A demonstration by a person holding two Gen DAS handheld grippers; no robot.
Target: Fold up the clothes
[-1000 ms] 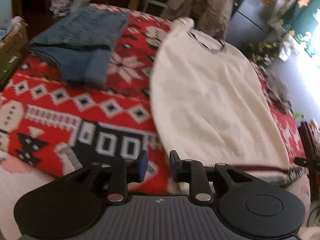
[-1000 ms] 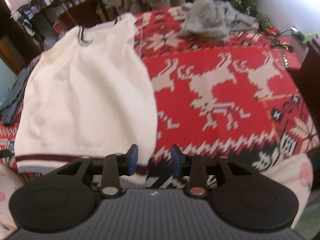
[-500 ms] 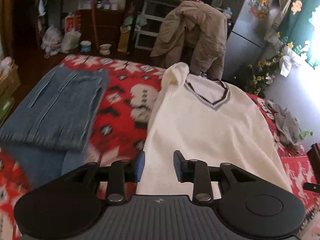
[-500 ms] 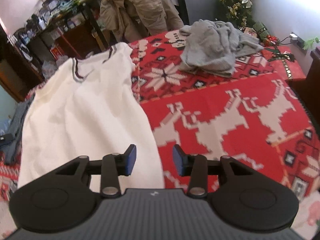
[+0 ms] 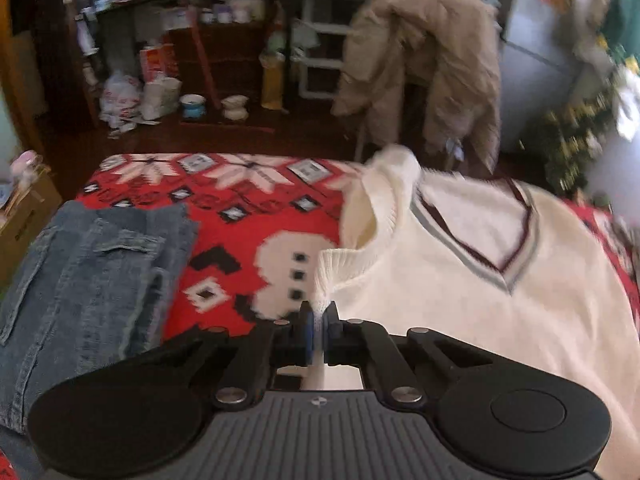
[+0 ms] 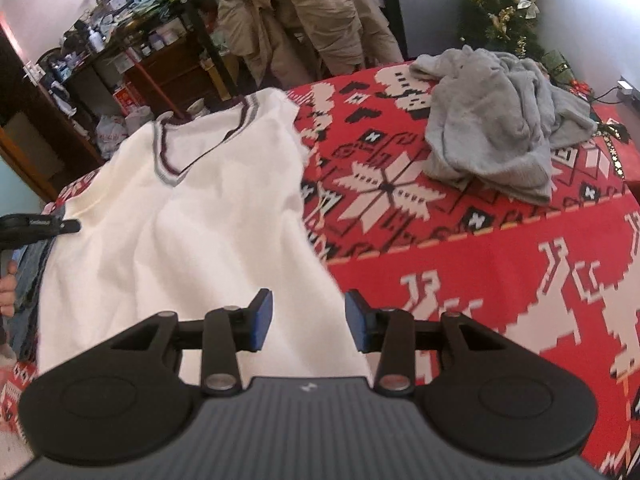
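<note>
A white sleeveless V-neck sweater (image 5: 460,300) lies flat on the red patterned blanket (image 5: 240,208), neckline at the far end. My left gripper (image 5: 319,322) has its jaws closing tight, pinching the ribbed edge of the left armhole, which rises in a small peak from the pads. In the right wrist view the same sweater (image 6: 180,232) fills the left half. My right gripper (image 6: 308,318) hovers open over the sweater's right edge, the cloth lying below and untouched. The left gripper (image 6: 36,226) and a hand (image 6: 8,292) show at that view's far left.
Folded blue denim (image 5: 80,280) lies left of the sweater. A crumpled grey garment (image 6: 492,120) sits at the blanket's far right. A beige coat (image 5: 420,60) hangs over a chair beyond the far edge, with cluttered shelves (image 5: 180,20) and a decorated tree (image 6: 504,0) behind.
Both grippers travelled from the sweater's hem up toward its shoulders. The left gripper went from open to shut on the armhole edge. The right stayed open.
</note>
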